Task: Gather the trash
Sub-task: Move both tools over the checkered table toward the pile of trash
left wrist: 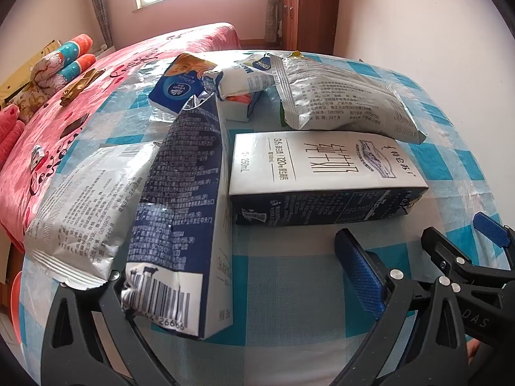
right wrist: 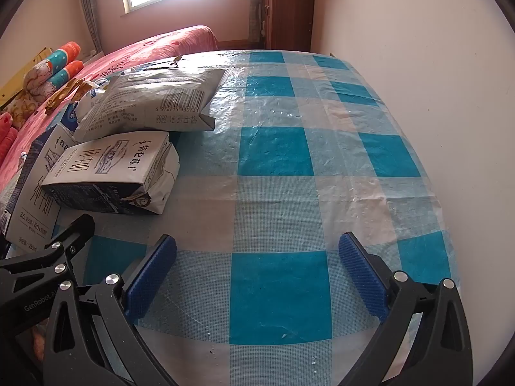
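In the left wrist view my left gripper (left wrist: 231, 276) is open. A crushed dark-blue milk carton (left wrist: 183, 212) lies between its fingers, against the left one, and is not clamped. A second white and navy milk carton (left wrist: 322, 177) lies on its side just ahead. Silver snack bags lie at left (left wrist: 87, 199) and far right (left wrist: 338, 96), with a blue tissue pack (left wrist: 177, 90) and a small white wrapper (left wrist: 238, 80) behind. My right gripper (right wrist: 257, 270) is open and empty over bare tablecloth; the lying carton (right wrist: 112, 173) and a silver bag (right wrist: 151, 103) sit to its left.
The table (right wrist: 289, 160) has a blue and white checked plastic cloth and stands against a white wall on the right. A pink bed (left wrist: 48, 122) with rolled bedding lies to the left. A brown wooden cabinet (left wrist: 309, 6) stands at the back.
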`<state>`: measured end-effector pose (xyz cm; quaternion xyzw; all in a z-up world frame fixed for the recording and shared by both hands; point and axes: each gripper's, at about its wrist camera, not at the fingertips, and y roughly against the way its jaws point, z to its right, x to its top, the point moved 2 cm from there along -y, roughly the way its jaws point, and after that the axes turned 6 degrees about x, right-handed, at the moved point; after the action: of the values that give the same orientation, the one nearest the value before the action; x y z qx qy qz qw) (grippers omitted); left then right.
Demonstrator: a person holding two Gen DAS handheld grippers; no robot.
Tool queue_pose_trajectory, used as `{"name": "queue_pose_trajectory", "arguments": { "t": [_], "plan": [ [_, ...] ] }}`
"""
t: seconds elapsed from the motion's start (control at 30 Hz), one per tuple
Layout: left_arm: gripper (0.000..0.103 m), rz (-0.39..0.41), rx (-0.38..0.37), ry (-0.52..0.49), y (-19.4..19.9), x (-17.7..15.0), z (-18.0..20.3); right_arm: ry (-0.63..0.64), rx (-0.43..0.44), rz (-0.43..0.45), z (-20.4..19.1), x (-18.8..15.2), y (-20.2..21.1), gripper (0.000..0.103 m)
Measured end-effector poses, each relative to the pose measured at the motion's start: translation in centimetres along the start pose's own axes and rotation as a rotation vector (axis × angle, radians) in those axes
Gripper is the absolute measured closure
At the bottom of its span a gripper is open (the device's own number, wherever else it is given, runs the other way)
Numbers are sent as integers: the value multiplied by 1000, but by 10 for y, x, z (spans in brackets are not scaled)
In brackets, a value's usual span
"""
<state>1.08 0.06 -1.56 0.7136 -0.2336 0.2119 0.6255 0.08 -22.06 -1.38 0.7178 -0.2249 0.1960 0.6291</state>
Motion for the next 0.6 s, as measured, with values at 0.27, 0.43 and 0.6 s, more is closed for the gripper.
{"name": "queue_pose_trajectory", "arguments": {
  "t": [0.27,0.43,0.6],
  "plan": [
    [4,-5,-8,-20,11,-10,-4,8,-4,-2,-3,-11,8,4],
    [4,-6,-13,-16,16,-25,-6,17,2,-7,-10,-30,19,4],
    [4,80,6,-38,48,-36,-15,-1,37,15,-7,-44,39,4]
  ]
}}
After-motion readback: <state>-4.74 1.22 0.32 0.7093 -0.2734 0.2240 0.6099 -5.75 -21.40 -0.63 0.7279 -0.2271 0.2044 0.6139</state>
